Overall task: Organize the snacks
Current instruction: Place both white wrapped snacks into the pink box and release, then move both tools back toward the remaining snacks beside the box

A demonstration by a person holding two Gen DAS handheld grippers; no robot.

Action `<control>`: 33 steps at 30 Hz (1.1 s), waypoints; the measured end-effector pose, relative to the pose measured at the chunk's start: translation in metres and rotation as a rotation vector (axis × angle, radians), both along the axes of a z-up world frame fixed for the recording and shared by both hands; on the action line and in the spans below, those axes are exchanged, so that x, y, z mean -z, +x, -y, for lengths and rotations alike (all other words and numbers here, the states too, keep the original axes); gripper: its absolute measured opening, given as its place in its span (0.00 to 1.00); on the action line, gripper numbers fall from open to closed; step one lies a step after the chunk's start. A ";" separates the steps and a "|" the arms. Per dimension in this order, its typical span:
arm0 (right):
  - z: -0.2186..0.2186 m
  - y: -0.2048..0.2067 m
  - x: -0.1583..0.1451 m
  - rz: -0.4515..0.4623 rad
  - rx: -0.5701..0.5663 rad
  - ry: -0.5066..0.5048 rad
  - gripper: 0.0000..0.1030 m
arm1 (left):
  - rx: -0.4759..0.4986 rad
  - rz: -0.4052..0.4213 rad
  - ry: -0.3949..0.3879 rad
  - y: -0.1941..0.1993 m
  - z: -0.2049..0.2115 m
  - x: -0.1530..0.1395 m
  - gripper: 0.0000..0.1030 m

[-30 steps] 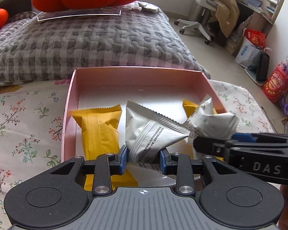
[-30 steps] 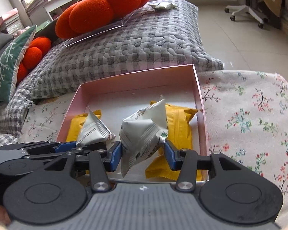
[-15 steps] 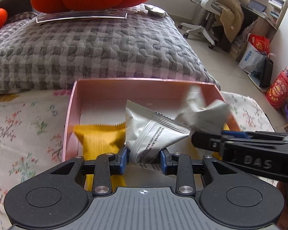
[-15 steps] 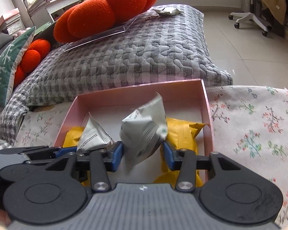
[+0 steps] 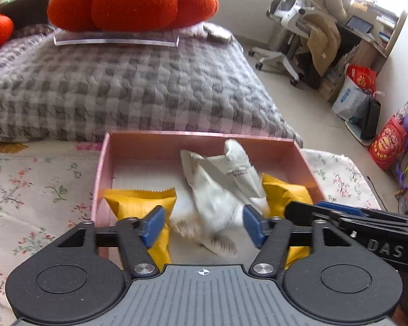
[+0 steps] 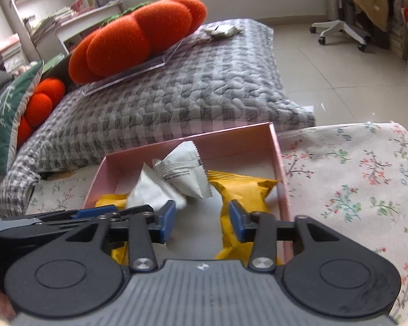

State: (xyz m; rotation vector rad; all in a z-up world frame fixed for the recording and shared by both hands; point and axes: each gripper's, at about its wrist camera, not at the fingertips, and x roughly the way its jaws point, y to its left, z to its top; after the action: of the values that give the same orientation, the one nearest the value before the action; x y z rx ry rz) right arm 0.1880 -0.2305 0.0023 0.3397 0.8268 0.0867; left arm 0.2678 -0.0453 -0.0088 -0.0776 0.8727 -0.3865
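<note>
Both hand-held grippers, left (image 5: pixel 202 224) and right (image 6: pixel 201 221), now released, jaws spread; half a second ago each clenched a white foil snack packet. Both white packets (image 5: pixel 220 187) just dropped mid-box. Shallow pink cardboard box (image 5: pixel 160 142) also holds yellow wrapped snack bars (image 6: pixel 244 198) at left and right walls. Placement step likely done.

Count: one pink box (image 6: pixel 278 146) on the near floral cloth holding two yellow snack packets (image 6: pixel 244 190) (image 5: pixel 138 203) at its left and right sides and two silver-white packets (image 6: pixel 186 172) (image 6: pixel 152 194) between them, plus two grippers (image 5: pixel 202 221) (image 6: pixel 201 220).
</note>
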 end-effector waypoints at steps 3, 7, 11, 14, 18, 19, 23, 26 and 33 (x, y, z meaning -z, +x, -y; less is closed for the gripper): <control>0.005 -0.013 -0.008 0.018 0.022 -0.005 0.68 | -0.012 0.029 0.019 -0.015 -0.005 -0.012 0.79; 0.008 -0.032 -0.017 0.016 0.037 -0.007 0.83 | -0.049 0.038 0.054 -0.037 -0.022 -0.026 0.83; 0.006 -0.053 -0.028 0.027 0.044 -0.018 0.93 | -0.101 0.046 0.068 -0.058 -0.053 -0.036 0.89; 0.002 -0.068 -0.034 0.032 0.059 -0.032 0.98 | -0.126 0.046 0.103 -0.073 -0.074 -0.041 0.90; -0.014 -0.091 -0.034 0.006 0.029 -0.061 0.99 | -0.114 0.052 0.172 -0.098 -0.092 -0.037 0.91; -0.018 -0.096 -0.033 0.000 0.022 -0.073 0.99 | -0.106 0.053 0.188 -0.105 -0.096 -0.035 0.92; -0.028 -0.120 -0.034 0.000 0.016 -0.110 0.99 | -0.042 0.062 0.243 -0.130 -0.104 -0.026 0.91; -0.033 -0.137 -0.032 -0.006 0.015 -0.137 0.99 | 0.036 0.075 0.304 -0.145 -0.099 -0.018 0.91; -0.038 -0.165 -0.019 -0.045 0.036 -0.183 0.99 | 0.205 0.144 0.414 -0.161 -0.081 -0.012 0.92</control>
State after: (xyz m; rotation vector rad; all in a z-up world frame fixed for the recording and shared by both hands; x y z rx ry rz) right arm 0.0230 -0.1922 0.0215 0.1842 0.8656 -0.0303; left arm 0.1064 0.0353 0.0031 0.4204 0.8046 -0.3898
